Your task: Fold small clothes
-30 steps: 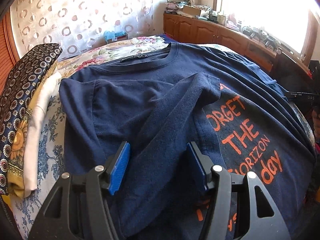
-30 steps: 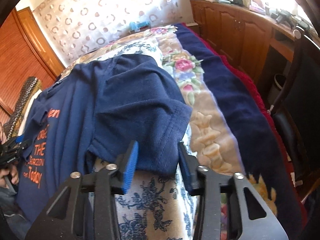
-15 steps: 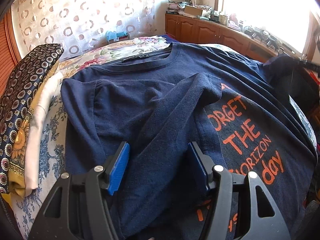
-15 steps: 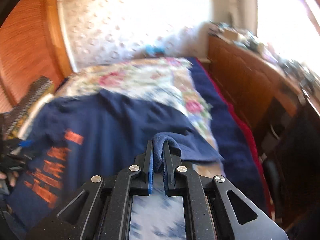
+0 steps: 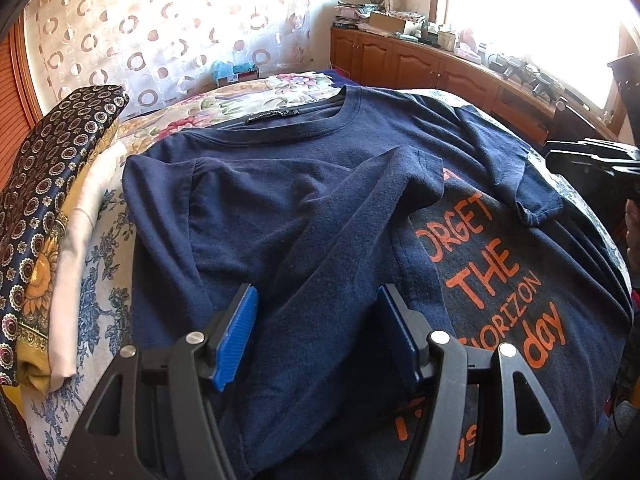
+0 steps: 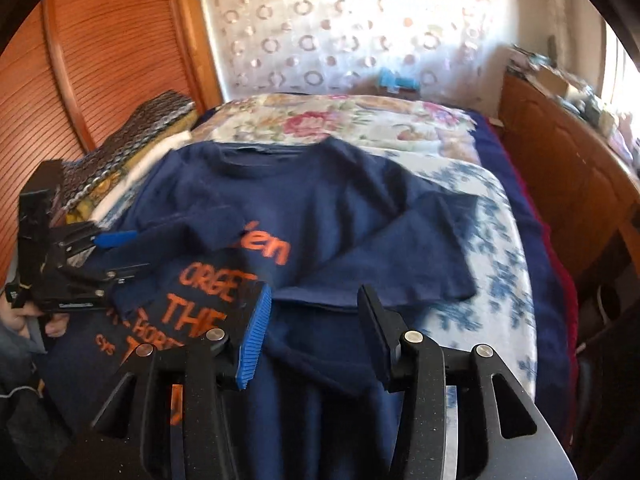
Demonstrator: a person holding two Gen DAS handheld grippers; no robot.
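A navy T-shirt (image 5: 320, 184) with orange lettering lies face up on the bed. Its left side and sleeve (image 5: 384, 200) are folded in over the chest. My left gripper (image 5: 316, 296) hangs open just above that fold, blue pads on either side of the cloth, not pressing it. In the right wrist view the same shirt (image 6: 320, 200) has its right sleeve (image 6: 400, 256) laid inward. My right gripper (image 6: 315, 296) hovers over the shirt with its jaws opening and nothing pinched between them. The left gripper (image 6: 128, 254) shows at the left, a hand (image 6: 24, 320) holding it.
Folded cloths (image 5: 52, 208), dark patterned, yellow and white, are stacked along the bed's left side. Blue floral sheet (image 6: 500, 272) lies bare right of the shirt. Wooden cabinets (image 5: 420, 64) with clutter run under the window. A slatted wooden door (image 6: 100, 60) stands at the left.
The right gripper shut on the right sleeve's hem, carried it inward over the shirt, and let go; the sleeve now lies folded in. The left gripper has stayed put.
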